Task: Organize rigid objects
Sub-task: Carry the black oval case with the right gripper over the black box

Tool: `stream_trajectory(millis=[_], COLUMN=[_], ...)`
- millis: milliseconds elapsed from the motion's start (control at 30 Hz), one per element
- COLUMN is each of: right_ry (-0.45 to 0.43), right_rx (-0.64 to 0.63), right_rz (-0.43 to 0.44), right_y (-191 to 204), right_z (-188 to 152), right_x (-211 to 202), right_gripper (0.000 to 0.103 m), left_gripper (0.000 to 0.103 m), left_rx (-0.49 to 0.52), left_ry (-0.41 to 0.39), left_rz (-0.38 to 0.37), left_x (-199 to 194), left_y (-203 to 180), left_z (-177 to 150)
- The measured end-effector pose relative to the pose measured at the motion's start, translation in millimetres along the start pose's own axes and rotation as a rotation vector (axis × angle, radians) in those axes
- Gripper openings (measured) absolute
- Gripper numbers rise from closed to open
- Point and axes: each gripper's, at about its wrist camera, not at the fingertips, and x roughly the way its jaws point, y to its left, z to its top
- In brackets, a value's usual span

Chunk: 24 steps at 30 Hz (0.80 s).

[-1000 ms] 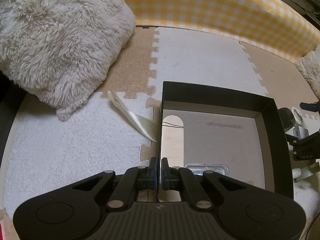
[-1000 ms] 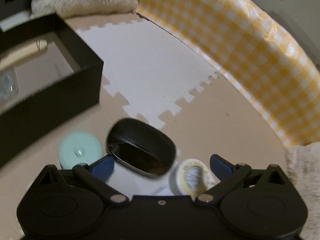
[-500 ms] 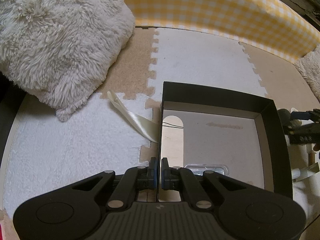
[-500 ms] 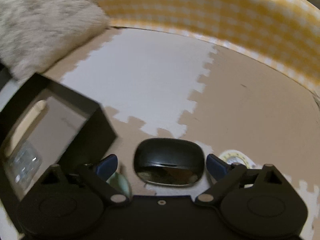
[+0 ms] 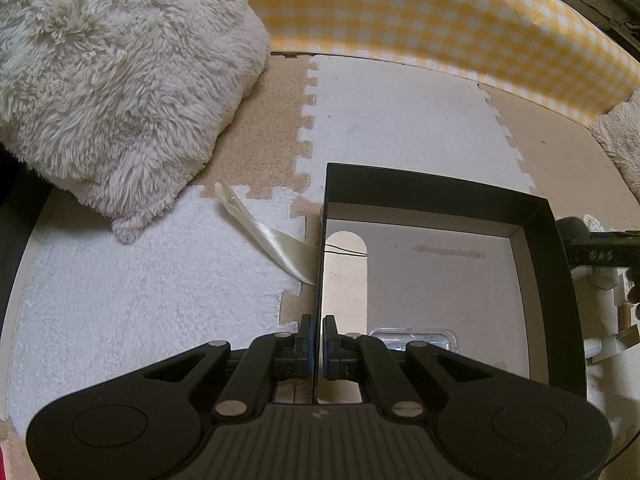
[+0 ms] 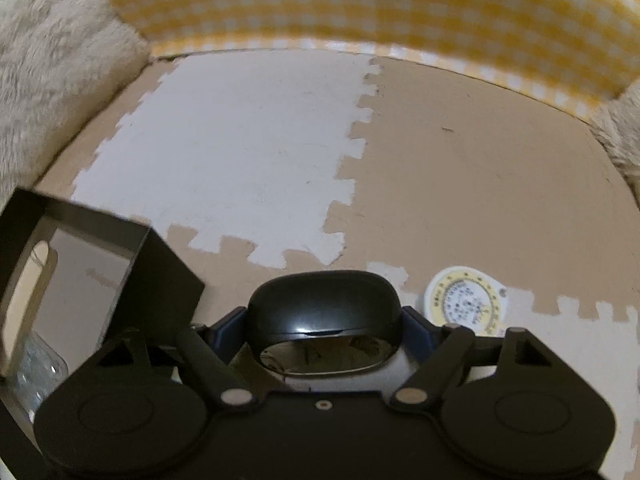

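Pinching the box wall in my left tool, right tool clamped on the black case just beside it, I'd lift clear of the rim, then lower gently inside.

My left wrist cam sits low over the black box's left wall, looking forward along my fingers across the foam mat toward the yellow checked barrier. My right wrist cam is close above the mat, right of the box, also facing the barrier. Both views share box, mat, barrier, fluffy cushion.
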Motion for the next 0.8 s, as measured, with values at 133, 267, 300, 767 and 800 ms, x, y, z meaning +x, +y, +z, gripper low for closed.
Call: stream_trajectory(millis=[133,267,300,767,800], right_ry=[-0.054,-0.077,-0.075,-0.004,0.002], right_rx=[0.123,0.229,0.252,0.303,0.296], right_rz=[0.044,0.133,0.156,0.287,0.278], right_y=[-7.2,0.2,4.1,93.2,100.1], right_z=[4.8,1.3,-1.2,-40.9,-43.6], right_x=[-26.9,-56.6,-63.2,-109.8,-110.8], right_gripper=[0.081,0.081,0.081,0.081,0.081], left_gripper=[0.003,0.003,0.003,0.003,0.003], left_rx=[0.0,-0.001,-0.002,-0.003,-0.004], left_ry=[0.0,0.0,0.0,-0.002,-0.003], left_rz=[0.0,0.0,-0.001,-0.003,-0.004], left_x=[-0.2,-0.3,-0.4,-0.9,-0.8], left_y=[-0.4,-0.3,-0.3,0.4,0.8], left_z=[0.5,0.7,0.8,1.3,1.4])
